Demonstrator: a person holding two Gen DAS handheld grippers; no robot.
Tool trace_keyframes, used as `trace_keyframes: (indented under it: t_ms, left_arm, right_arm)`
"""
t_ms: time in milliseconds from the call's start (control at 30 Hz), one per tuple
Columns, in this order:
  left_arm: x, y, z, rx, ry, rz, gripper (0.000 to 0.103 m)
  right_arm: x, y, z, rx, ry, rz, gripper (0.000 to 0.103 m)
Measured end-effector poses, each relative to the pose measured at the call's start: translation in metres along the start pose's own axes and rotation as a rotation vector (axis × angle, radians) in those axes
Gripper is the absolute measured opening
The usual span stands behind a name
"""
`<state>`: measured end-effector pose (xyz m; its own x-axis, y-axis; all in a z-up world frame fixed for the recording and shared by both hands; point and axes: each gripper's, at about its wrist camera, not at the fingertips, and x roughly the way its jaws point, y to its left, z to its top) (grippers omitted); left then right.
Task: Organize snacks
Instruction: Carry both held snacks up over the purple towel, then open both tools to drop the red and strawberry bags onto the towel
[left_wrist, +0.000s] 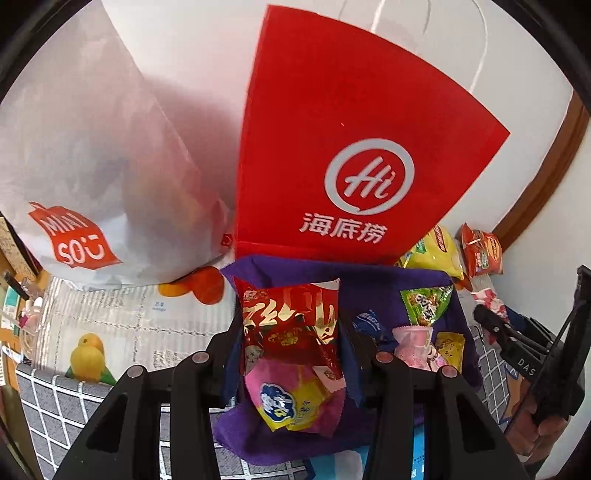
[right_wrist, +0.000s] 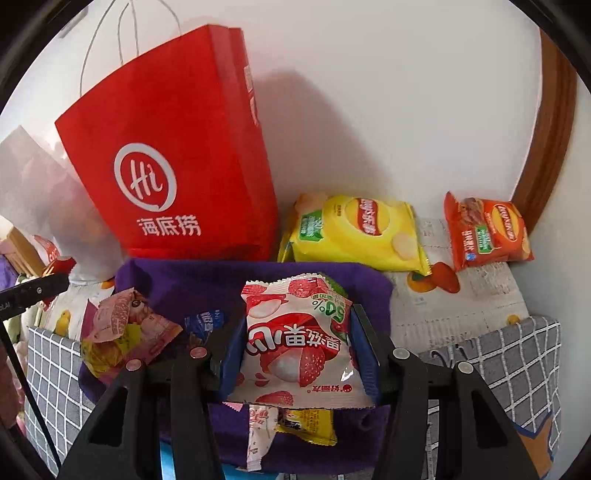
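Note:
My left gripper (left_wrist: 291, 332) is shut on a red and gold snack packet (left_wrist: 290, 325), held above a purple fabric bin (left_wrist: 314, 271). Under it in the bin lies a pink and yellow packet (left_wrist: 295, 398), with a green packet (left_wrist: 426, 302) and a pink one (left_wrist: 413, 345) to its right. My right gripper (right_wrist: 297, 336) is shut on a white lychee gummy packet (right_wrist: 295, 339) over the same purple bin (right_wrist: 184, 280), where pink packets (right_wrist: 125, 321) and a yellow one (right_wrist: 306, 424) lie. The other gripper's dark body shows at the right edge of the left wrist view.
A red paper bag (left_wrist: 351, 147) (right_wrist: 177, 155) stands behind the bin against the wall. Left of it is a white bag (left_wrist: 92, 166). A yellow chip bag (right_wrist: 354, 232) and an orange chip bag (right_wrist: 487, 232) lie at the back right. A fruit-print cloth (right_wrist: 461, 306) covers the table.

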<state>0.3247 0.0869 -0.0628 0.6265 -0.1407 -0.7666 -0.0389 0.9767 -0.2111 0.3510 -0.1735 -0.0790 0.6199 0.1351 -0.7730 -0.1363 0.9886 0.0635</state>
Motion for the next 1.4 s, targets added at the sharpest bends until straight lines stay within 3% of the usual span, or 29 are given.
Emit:
trace_keyframes:
  t_ms: [367,667,1400]
  left_arm:
    - [0.026,-0.024,-0.01,0.032,0.099,-0.059,0.043]
    - [0.047,-0.031,-0.016,0.042,0.166,-0.066,0.043]
    - [0.059,-0.033,-0.016,0.048,0.165,-0.036,0.05]
  right_arm:
    - [0.025,0.011,-0.008,-0.027,0.083,0.007,0.053]
    - [0.044,0.01,-0.013,-0.016,0.147,-0.005,0.053]
    - [0.046,0.012,-0.015,-0.03,0.142,-0.023,0.056]
